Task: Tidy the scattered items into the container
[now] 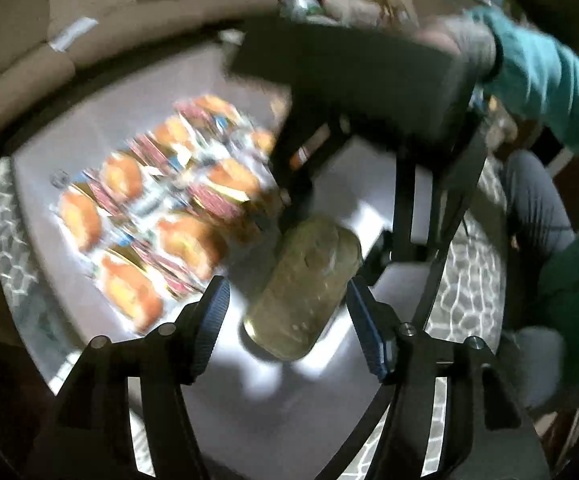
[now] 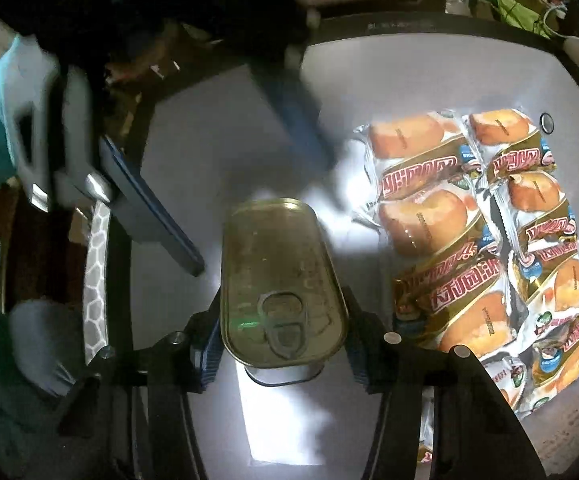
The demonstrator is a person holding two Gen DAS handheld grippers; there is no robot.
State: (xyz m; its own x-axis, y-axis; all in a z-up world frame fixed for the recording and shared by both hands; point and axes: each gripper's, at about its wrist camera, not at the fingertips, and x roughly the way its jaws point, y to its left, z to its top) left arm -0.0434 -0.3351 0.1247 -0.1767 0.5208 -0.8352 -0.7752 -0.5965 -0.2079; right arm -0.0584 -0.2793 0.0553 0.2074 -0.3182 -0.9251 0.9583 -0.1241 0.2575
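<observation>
A gold oval tin can point(image 2: 281, 272) with a pull tab hangs above the pale floor of the container point(image 2: 217, 140). My right gripper point(image 2: 283, 344) is shut on it, a pad pressing each long side. In the left wrist view the same tin can point(image 1: 305, 288) lies between the blue pads of my left gripper point(image 1: 291, 326), which is open with a gap on both sides. The left gripper's fingers point(image 2: 149, 208) stand spread above and to the left of the can. Several orange-and-gold snack packets point(image 2: 469, 240) lie in rows in the container, to the right of the can.
The right gripper's dark body point(image 1: 349, 76) fills the upper middle of the left wrist view, carried by a hand in a teal sleeve point(image 1: 549, 80). A patterned rug point(image 1: 469, 280) and a beige sofa point(image 1: 29, 60) surround the container. Snack packets point(image 1: 161, 208) cover its left half.
</observation>
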